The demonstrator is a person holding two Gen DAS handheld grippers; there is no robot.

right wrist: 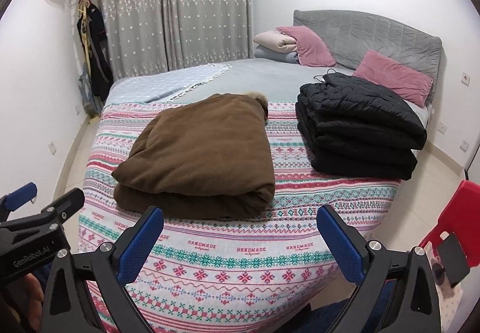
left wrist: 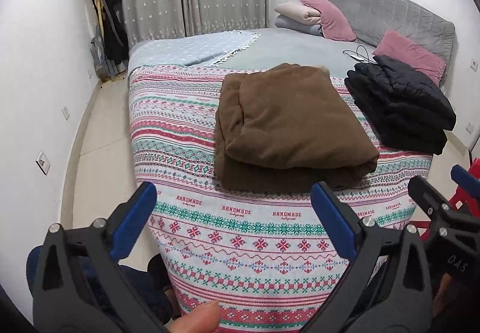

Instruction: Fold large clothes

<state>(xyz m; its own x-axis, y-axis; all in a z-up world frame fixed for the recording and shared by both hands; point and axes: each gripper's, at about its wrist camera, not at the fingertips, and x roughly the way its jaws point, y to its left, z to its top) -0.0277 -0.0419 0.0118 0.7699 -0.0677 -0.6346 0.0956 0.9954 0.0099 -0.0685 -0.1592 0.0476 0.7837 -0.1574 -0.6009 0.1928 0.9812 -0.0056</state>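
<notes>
Left wrist view: the left gripper (left wrist: 234,198) is seen with its blue-padded jaws spread wide, nothing between them, held over the near edge of the bed (left wrist: 168,135). The patterned bedspread (left wrist: 240,231), striped in pink, teal and white and printed with the word HANDMADE, is draped over the foot of the bed. The brown coat (left wrist: 288,123) is laid folded into a thick rectangle on the bedspread, toward the near edge and roughly midway across it, clear of both pairs of tongs. A pale fur trim is glimpsed at its far end. The stack of black quilted jackets (left wrist: 402,105) is set near the right edge of the bed, apart from the brown coat. Part of the right gripper (left wrist: 444,204) is caught at the right border.

In the right wrist view, the right gripper (right wrist: 240,228) is likewise shown fully spread and empty, with the brown coat (right wrist: 204,153) lying just beyond its fingertips and untouched. The black jackets (right wrist: 360,123) are seen farther right. Two pink pillows (right wrist: 393,78) are propped by the grey headboard (right wrist: 375,33) at the far end, and folded bedding (right wrist: 276,45) is piled at the far corner. A red chair (right wrist: 459,219) is stood beside the bed's near right corner. Grey star-patterned curtains (right wrist: 180,9) are hung behind the bed.
</notes>
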